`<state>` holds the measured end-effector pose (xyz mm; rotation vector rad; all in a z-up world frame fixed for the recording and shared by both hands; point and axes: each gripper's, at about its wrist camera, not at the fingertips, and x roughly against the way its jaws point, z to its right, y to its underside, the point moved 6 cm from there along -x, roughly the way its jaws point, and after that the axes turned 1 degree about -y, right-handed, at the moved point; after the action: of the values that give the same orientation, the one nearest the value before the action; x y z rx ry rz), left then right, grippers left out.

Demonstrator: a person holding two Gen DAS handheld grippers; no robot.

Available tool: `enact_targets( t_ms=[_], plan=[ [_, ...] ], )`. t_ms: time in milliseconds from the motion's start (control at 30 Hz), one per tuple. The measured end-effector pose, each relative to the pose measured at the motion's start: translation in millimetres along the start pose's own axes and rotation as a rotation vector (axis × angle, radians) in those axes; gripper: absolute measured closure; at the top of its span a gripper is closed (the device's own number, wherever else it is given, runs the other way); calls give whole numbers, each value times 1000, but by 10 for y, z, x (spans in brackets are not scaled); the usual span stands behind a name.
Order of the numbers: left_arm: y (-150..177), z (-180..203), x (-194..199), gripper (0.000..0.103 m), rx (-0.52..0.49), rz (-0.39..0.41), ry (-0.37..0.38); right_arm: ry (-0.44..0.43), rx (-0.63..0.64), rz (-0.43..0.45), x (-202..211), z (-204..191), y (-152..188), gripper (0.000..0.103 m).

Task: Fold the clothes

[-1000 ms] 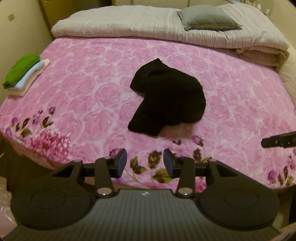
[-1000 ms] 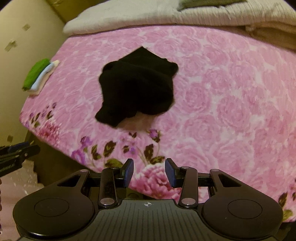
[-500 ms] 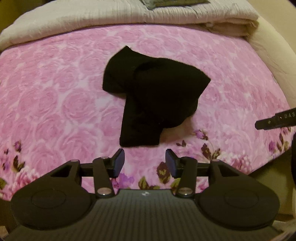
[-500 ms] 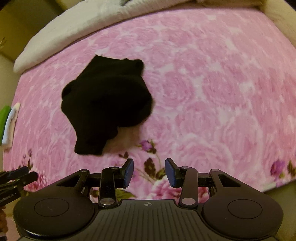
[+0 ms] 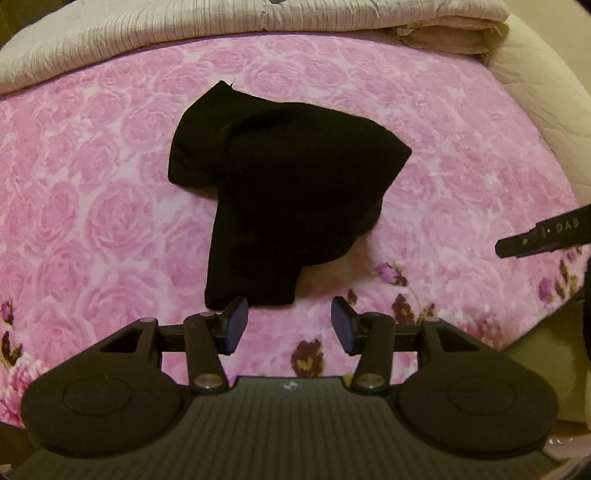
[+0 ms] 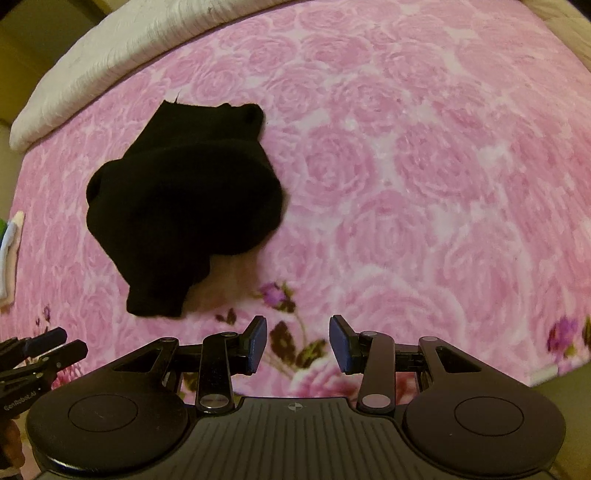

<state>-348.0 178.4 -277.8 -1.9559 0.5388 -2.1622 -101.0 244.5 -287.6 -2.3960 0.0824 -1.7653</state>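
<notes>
Pink bedspread (image 5: 92, 192) bears black garment (image 5: 288, 192) — only right view shows, perhaps, folded cloths (image 6: 9, 254); both tongs (image 5: 289, 325) (image 6: 297, 343) gape empty.

- The bed (image 5: 110, 192) is carrying the load; its top is wearing a pink rose-print blanket (image 6: 424, 177) with darker purple flowers and leaves along the near edge.
- A crumpled black garment (image 5: 288, 199) is lying directly on the blanket, near the middle, with one narrow end pointing toward the near edge.
- A folded, ribbed beige quilt (image 5: 221, 33) is lying across the far end of the bed, touching the blanket's far border.
- A small stack of folded cloths (image 6: 9, 251) is showing at the left edge of the right wrist view, resting on the blanket, well apart from the garment.
</notes>
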Motion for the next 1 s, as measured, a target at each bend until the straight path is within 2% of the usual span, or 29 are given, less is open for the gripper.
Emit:
enact_targets(
  t_ms=[133,367,433,600,667,700,733,867,933,1000],
  plan=[
    [-125,203,-102,57,-18,20,-6,-16,29,-1,-12,117,-159,61],
    [-343,559,-279,56,-48,54,-16,-13,-17,-34,-68,482,-229,61],
    [-531,635,-358,54,-62,69,-30,-15,-23,-34,-49,532,-251,61],
    [-722,581,-534,55,-64,92,-60,-14,-7,-40,-64,493,-284,61],
    [-780,536,-598,71,-64,96,-70,-10,-8,-43,-85,474,-290,61],
    [-810,514,-629,96,-63,99,-74,-9,-13,-45,-96,461,-289,61],
    [-839,491,-661,95,-63,101,-79,-5,-16,-46,-105,447,-288,61],
    [-1070,29,-304,96,49,214,-8,13,-28,-40,-157,312,-302,61],
    [-1310,-468,5,96,129,304,-2,24,-35,-36,-185,232,-313,61],
    [-1431,-1135,281,96,234,378,-57,34,-41,-30,-221,101,-330,61]
  ],
)
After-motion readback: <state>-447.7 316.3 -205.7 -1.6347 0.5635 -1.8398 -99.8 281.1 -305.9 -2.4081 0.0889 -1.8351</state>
